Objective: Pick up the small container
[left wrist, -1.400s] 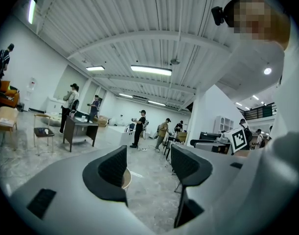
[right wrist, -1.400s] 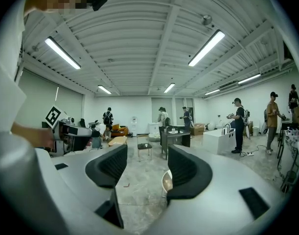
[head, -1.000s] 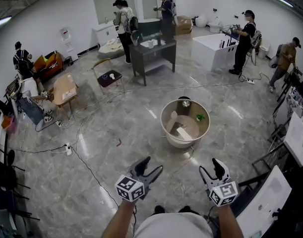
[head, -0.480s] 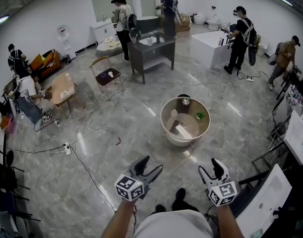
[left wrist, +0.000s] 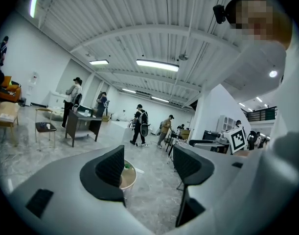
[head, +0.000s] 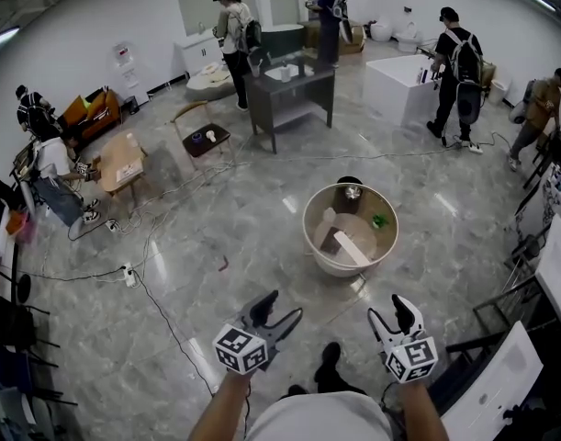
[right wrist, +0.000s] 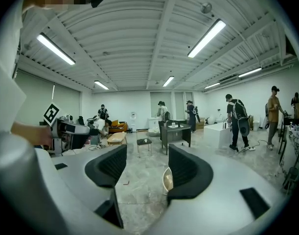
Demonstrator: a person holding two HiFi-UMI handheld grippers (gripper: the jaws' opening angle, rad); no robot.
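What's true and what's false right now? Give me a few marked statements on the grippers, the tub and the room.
1. The left gripper and the right gripper are both open, with nothing between the jaws. True.
2. A small green item lies inside the round tub. True.
3. The tub stands on a table. False: it stands on the floor.
4. The left gripper touches the tub. False: both grippers are clear of it, and the tub lies ahead of them.
5. Nobody else is in the room. False: several people are there, some near the dark table.

path: floor ahead open | obstacle: tub centre | cable left
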